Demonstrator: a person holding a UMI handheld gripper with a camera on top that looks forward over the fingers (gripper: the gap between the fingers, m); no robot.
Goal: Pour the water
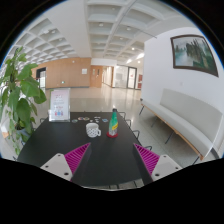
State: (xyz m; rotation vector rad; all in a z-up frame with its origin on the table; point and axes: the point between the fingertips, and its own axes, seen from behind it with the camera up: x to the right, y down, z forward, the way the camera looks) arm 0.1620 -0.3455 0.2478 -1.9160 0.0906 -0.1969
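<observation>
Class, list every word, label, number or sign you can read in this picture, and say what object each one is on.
No text here can be read.
Upright sign on the dark table: print too small to read.
Colourful bottle: label blurred, no words readable.
Framed picture on the wall: no lettering seen.
Glass cup: no marking seen.
The tool is open, bottle and cup beyond its fingers; no writing on it.

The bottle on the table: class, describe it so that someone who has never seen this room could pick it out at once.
Find the dark table in the middle of the bright hall. Beyond the open fingers of the gripper, near the table's far edge, stands the bottle, upright, to the right of a small pale cup. It is the tallest thing on the table and the only multicoloured one, with green and pink bands.
</observation>
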